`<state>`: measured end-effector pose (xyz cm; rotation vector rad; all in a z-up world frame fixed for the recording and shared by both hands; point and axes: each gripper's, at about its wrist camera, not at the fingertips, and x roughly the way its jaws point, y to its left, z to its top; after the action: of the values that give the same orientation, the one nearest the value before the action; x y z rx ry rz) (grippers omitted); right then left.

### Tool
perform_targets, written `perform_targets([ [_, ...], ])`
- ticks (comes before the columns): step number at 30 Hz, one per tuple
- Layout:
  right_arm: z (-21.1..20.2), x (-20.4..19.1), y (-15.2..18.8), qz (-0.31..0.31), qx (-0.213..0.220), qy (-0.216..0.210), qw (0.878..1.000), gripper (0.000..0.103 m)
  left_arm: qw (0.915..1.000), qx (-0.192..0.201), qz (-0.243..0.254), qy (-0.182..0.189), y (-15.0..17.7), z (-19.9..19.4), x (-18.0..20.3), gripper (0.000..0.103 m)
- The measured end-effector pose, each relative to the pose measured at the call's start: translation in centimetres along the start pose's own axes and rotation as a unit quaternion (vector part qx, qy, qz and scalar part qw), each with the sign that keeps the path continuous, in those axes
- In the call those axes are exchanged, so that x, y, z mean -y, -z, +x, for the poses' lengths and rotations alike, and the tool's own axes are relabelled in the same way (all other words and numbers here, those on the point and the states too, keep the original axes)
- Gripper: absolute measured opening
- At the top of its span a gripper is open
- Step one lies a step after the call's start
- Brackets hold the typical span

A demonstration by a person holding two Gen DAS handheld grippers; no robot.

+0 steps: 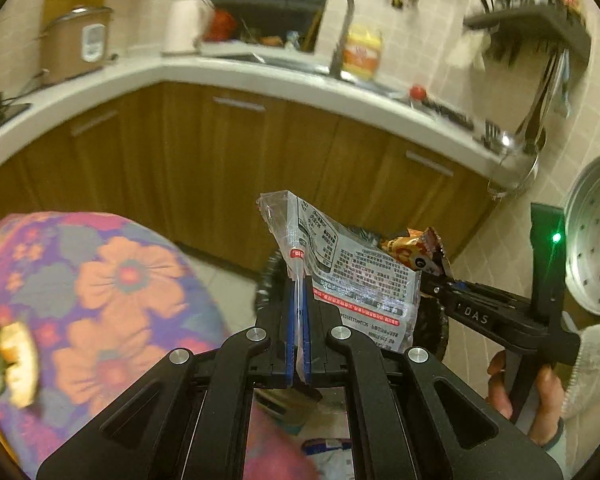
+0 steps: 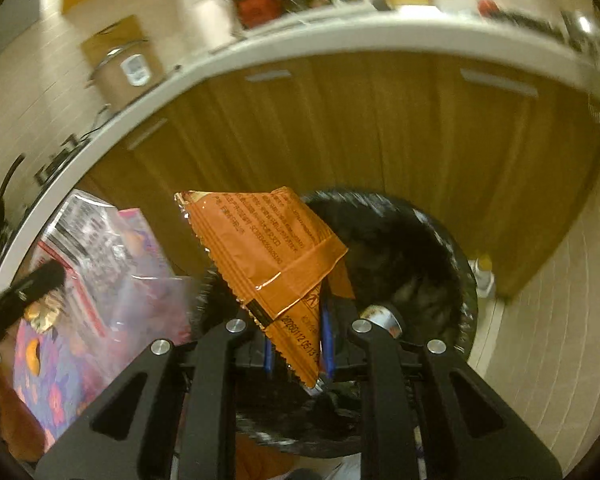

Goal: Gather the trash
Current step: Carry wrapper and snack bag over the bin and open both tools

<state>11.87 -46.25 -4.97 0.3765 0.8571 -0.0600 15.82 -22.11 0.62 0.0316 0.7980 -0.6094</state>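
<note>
— Running along the back, what was there?
— A curved white tabletop (image 1: 236, 74) over brown wooden cabinet doors (image 1: 204, 160), and nearer, on the left, a purple and orange floral cloth (image 1: 100, 288).

— And the bin?
— A round bin lined with a black plastic bag (image 2: 412, 264) stood on the floor just in front of the cabinets.

— What did the left gripper (image 1: 299, 308) hold?
— Its jaws were clamped on the edge of a clear plastic wrapper printed with black text and a red stripe (image 1: 348, 276), raised near the bin.

— The right gripper (image 2: 298, 344)?
— Its jaws were closed on a crinkled orange foil snack wrapper (image 2: 272, 256), held above the bin's dark opening.
</note>
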Motion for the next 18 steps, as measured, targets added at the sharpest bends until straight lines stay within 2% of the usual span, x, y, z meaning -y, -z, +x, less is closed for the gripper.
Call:
perform_targets([
  [7,1.2,1.7,-0.3,0.022,-0.023,0.009,0.999,0.016,0.9981,-0.04,0.045,-0.015,0.6,5.4,2.4,0.001],
  [18,2.1,2.2,-0.2,0.04,-0.033,0.024,0.998,0.017,0.9966,-0.06,0.05,-0.025,1.1,7.6,2.4,0.005],
])
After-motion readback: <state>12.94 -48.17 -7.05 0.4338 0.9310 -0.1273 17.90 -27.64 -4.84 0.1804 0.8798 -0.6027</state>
